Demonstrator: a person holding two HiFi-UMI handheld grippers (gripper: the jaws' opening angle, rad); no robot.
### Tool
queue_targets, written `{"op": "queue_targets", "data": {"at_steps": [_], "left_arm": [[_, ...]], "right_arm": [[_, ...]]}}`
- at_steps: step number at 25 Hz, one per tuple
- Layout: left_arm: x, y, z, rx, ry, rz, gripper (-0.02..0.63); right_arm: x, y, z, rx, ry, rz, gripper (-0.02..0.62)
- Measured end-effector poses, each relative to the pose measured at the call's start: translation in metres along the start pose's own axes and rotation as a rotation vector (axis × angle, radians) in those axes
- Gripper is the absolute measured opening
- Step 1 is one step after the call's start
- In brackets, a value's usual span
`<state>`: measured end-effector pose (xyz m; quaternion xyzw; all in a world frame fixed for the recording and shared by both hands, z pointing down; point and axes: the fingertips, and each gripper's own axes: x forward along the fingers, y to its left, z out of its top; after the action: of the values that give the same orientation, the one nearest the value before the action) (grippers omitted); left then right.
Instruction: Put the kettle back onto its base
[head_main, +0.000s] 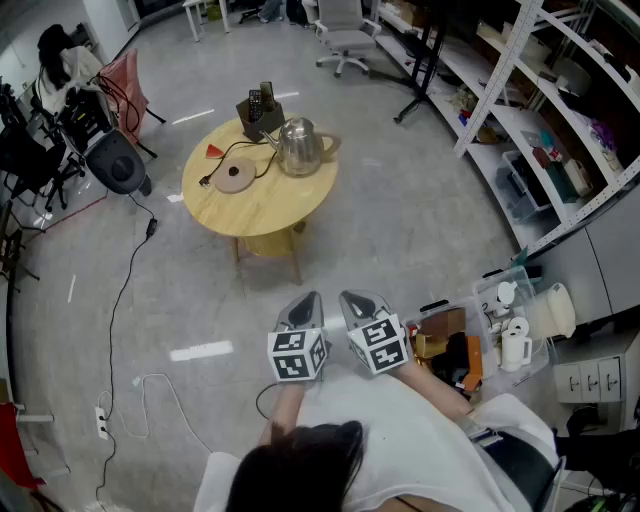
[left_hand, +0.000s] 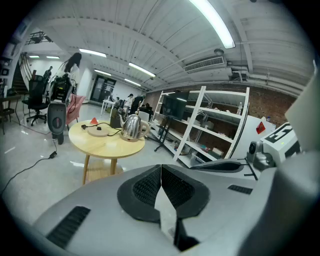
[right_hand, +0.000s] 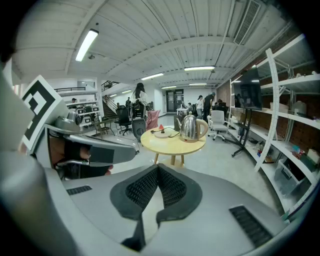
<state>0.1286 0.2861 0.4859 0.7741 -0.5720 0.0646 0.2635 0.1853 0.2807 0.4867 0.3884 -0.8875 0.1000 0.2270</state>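
Shiny rounded stainless-steel kettle (head_main: 298, 146) sits on the round pale-wood table (head_main: 255, 212), just beside the flat tan disc base (head_main: 235, 177). Left gripper (left_hand: 161, 172) and right gripper (right_hand: 157, 172): ribbed black pads pressed together, nothing between, well apart from the table.

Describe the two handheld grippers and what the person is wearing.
The left gripper and right gripper both have smooth grey wedge-shaped shells that end in black cross-hatched pads. Each carries a white cube printed with black square markers. The person wears a white top.
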Motion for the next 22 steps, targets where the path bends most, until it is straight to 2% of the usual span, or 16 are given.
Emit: {"op": "queue_targets", "data": {"at_steps": [9,17,22], "left_arm": [[-0.008,-0.004,-0.006,-0.018,0.014,0.008,0.028],[-0.019,0.009,-0.008,-0.018,0.016,0.014,0.028],[-0.030,0.019,-0.010,-0.007,0.022,0.006,0.028]], "right_arm": [[-0.006,0.013,-0.002,-0.012,0.011,0.031,0.028],[-0.002,0.017,-0.006,0.116,0.005,0.036,0.028],[0.000,0.025,-0.010,0.139,0.011,0.006,0.029]]}}
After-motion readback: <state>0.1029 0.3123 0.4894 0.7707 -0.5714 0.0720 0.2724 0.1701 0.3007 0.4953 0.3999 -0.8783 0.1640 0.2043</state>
